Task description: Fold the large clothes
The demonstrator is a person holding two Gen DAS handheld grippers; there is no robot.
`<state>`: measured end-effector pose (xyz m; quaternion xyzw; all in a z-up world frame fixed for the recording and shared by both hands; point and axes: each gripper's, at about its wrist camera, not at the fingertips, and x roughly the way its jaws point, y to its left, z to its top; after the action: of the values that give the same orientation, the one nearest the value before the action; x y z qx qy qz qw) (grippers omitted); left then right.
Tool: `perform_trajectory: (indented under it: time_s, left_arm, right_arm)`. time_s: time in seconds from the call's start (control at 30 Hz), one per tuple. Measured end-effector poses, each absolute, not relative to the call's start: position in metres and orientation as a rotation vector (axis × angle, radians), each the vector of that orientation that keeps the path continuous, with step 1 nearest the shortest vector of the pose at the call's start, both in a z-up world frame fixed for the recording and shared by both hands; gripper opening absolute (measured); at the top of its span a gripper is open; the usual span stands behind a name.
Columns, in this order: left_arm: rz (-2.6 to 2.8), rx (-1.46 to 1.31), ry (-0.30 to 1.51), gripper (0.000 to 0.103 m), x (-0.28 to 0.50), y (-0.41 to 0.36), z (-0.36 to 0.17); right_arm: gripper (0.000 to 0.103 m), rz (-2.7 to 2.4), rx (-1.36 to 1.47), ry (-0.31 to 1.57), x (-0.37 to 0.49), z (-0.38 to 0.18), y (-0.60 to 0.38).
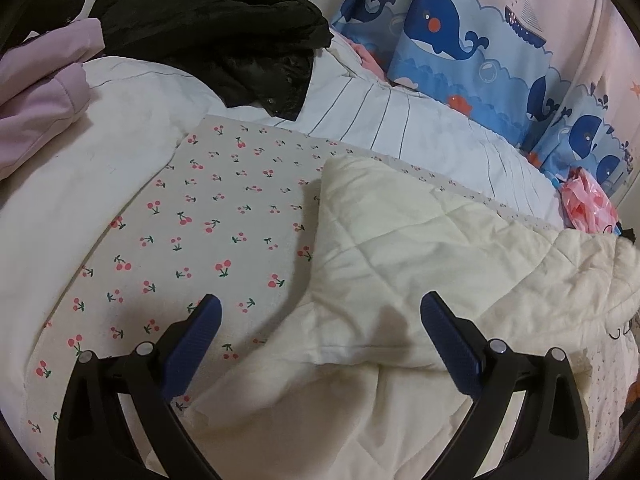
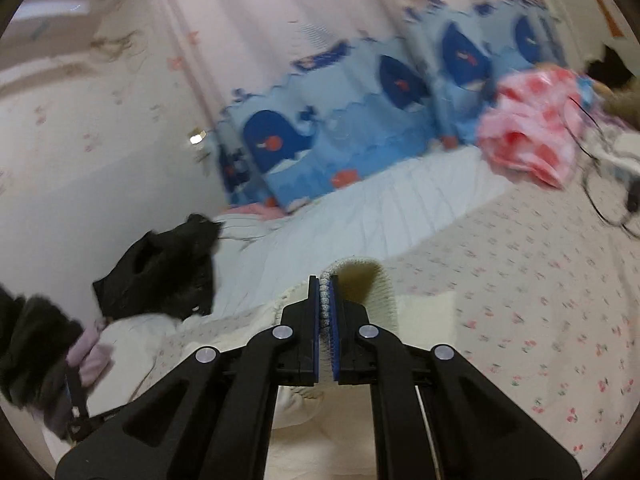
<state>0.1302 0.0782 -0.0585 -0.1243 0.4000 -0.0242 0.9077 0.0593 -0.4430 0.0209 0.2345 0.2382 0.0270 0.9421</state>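
Observation:
A cream quilted jacket point(image 1: 420, 248) lies spread on the cherry-print bed sheet point(image 1: 224, 216). My left gripper point(image 1: 320, 312) hangs open just above its lower part, blue pads wide apart with nothing between them. In the right wrist view, which is blurred, my right gripper point(image 2: 328, 280) is shut on the jacket's ribbed cream cuff point(image 2: 372, 284), which curls up and over to the right of the pads. The rest of the jacket point(image 2: 248, 320) hangs below and behind the fingers.
A black garment point(image 1: 224, 36) and a lilac garment point(image 1: 44, 92) lie on a white duvet point(image 1: 100, 152) at the far left. Whale-print cushions point(image 1: 448, 28) line the wall. A pink plastic bag point(image 2: 532, 136) and a black cable point(image 2: 600, 184) sit at the right.

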Motion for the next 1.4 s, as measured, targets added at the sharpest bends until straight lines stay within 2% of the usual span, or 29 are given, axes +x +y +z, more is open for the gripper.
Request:
perform_trajectory:
  time_s: [0.03, 0.17, 0.23, 0.27, 0.3, 0.33, 0.4, 0.43, 0.5, 0.53, 0.57, 0.73, 0.8, 0.9, 1.03, 1.17, 1.23, 1.3, 1.33, 1.4]
  left_arm:
    - [-0.052, -0.256, 0.832, 0.095, 0.131, 0.078, -0.06]
    - [-0.067, -0.217, 0.88, 0.095, 0.135, 0.071, -0.068]
    - [-0.067, -0.211, 0.874, 0.095, 0.135, 0.069, -0.068]
    - [-0.07, -0.214, 0.868, 0.095, 0.135, 0.069, -0.067]
    - [-0.071, -0.219, 0.862, 0.095, 0.134, 0.069, -0.066]
    - [-0.071, -0.221, 0.858, 0.095, 0.134, 0.069, -0.066]
    - [-0.064, -0.218, 0.869, 0.095, 0.135, 0.069, -0.068]
    - [-0.059, -0.211, 0.884, 0.095, 0.137, 0.067, -0.072]
    - [-0.051, -0.197, 0.902, 0.095, 0.138, 0.065, -0.076]
    - [-0.049, -0.192, 0.906, 0.095, 0.139, 0.064, -0.078]
    - [-0.05, -0.19, 0.901, 0.095, 0.138, 0.064, -0.077]
    - [-0.036, -0.225, 0.837, 0.095, 0.133, 0.071, -0.065]
    - [-0.025, -0.238, 0.842, 0.095, 0.134, 0.074, -0.066]
    - [-0.011, -0.25, 0.884, 0.095, 0.138, 0.077, -0.074]
    - [-0.022, -0.18, 0.986, 0.096, 0.146, 0.066, -0.093]
    - [0.003, -0.14, 0.939, 0.095, 0.142, 0.062, -0.086]
    - [0.014, -0.133, 0.884, 0.095, 0.137, 0.062, -0.077]
    - [0.014, -0.116, 0.885, 0.095, 0.137, 0.06, -0.077]
    - [0.008, -0.103, 0.91, 0.096, 0.139, 0.057, -0.082]
    - [0.0, -0.076, 0.96, 0.096, 0.143, 0.052, -0.092]
  right_arm:
    - [0.005, 0.045, 0.496, 0.608, 0.073, 0.0, -0.452]
    - [0.01, 0.014, 0.635, 0.813, 0.087, -0.059, -0.478]
    - [0.031, 0.007, 0.66, 0.796, 0.086, -0.06, -0.488]
    - [0.057, -0.01, 0.649, 0.788, 0.085, -0.058, -0.488]
    - [0.072, -0.03, 0.619, 0.771, 0.084, -0.055, -0.487]
    - [0.075, -0.04, 0.585, 0.77, 0.084, -0.054, -0.484]
    - [0.075, -0.022, 0.534, 0.801, 0.089, -0.059, -0.473]
    - [0.071, 0.006, 0.502, 0.802, 0.09, -0.062, -0.464]
    - [0.022, 0.044, 0.389, 0.796, 0.093, -0.06, -0.436]
    - [0.01, 0.049, 0.34, 0.774, 0.093, -0.054, -0.422]
    - [0.008, 0.083, 0.306, 0.727, 0.09, -0.04, -0.41]
    - [0.007, 0.065, 0.21, 0.479, 0.064, 0.021, -0.39]
    - [0.007, -0.001, 0.219, 0.447, 0.059, 0.024, -0.401]
    - [0.007, -0.096, 0.273, 0.517, 0.065, -0.004, -0.435]
    - [0.007, -0.119, 0.38, 0.772, 0.084, -0.081, -0.466]
    - [0.008, -0.115, 0.347, 0.749, 0.083, -0.058, -0.46]
    - [0.017, -0.19, 0.309, 0.683, 0.074, -0.039, -0.456]
    - [0.055, -0.242, 0.295, 0.576, 0.061, -0.022, -0.452]
    - [0.06, -0.221, 0.284, 0.503, 0.052, -0.016, -0.446]
    - [0.062, -0.12, 0.247, 0.525, 0.059, -0.019, -0.429]
